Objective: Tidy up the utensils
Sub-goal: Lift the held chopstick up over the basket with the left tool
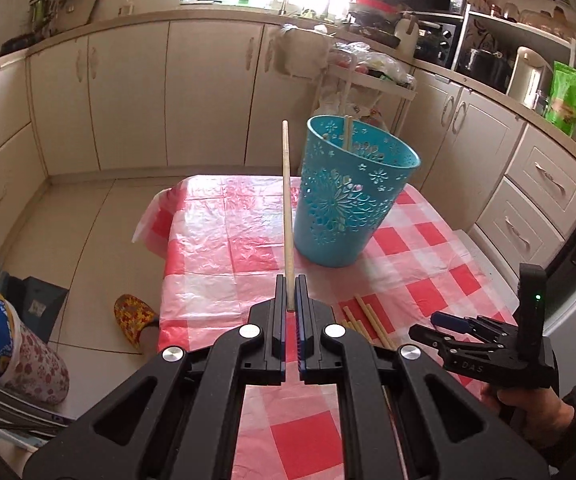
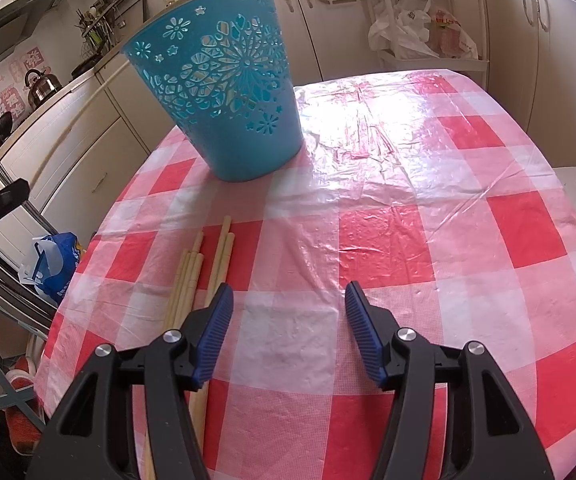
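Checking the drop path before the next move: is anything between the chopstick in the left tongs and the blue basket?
Nothing visible. The left tongs grip the chopstick upright just left of the blue basket, whose open rim is unobstructed; one chopstick already leans inside.

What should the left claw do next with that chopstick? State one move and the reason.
Probably carry it right and over the blue basket, then release. The left claw grips one chopstick upright beside the basket, which already holds another chopstick.
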`<state>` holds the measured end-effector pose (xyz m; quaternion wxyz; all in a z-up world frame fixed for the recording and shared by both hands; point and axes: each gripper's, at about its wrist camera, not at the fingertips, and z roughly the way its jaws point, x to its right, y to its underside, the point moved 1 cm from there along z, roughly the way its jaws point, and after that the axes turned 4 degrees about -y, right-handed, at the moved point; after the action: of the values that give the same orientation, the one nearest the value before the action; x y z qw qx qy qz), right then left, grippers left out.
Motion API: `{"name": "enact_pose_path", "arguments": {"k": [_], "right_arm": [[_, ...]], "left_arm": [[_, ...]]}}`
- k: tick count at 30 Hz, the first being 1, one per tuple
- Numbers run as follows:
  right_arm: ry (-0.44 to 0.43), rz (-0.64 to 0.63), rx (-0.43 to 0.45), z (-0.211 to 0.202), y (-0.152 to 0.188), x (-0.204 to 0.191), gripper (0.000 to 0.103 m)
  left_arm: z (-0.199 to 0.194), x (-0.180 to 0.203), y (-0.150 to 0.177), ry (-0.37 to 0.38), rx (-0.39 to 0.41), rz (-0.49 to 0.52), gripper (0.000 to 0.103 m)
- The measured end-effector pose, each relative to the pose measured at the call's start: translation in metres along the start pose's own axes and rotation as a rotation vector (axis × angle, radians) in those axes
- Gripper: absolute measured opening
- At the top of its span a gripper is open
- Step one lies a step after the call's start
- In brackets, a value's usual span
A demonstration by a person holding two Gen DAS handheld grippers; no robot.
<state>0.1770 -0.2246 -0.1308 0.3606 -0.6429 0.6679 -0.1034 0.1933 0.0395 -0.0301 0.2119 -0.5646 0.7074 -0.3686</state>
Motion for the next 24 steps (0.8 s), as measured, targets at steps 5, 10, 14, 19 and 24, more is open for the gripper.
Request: {"name": "enact_pose_path", "arguments": {"k": [5,10,14,19,24], "right_arm": [[-0.004,0.004,0.002,0.0,0.0,0.001,0.057],[-0.007,0.012,0.006,-0.001,0.0,0.002,0.057],[-0.199,0.107,0.033,-0.015,-0.012,0.016,0.057],[-0.554,0.228,0.097,-0.041,-0.06,0.026,0.057],[-0.678,0.227,0.11,-0.044,-0.098,0.009,0.057]], "left_arm": [[-0.015,0.015,-0.011,0.005,0.047,0.053,0.004],[-0.01,0.027,-0.03,0.043,0.078,0.046,0.004],[-0.003,0.048,-0.032,0.076,0.095,0.083,0.004],[-0.002,0.058,-0.018,0.139,0.097,0.119,0.004],[-0.004,0.068,-0.004,0.184,0.093,0.163,0.004]]}}
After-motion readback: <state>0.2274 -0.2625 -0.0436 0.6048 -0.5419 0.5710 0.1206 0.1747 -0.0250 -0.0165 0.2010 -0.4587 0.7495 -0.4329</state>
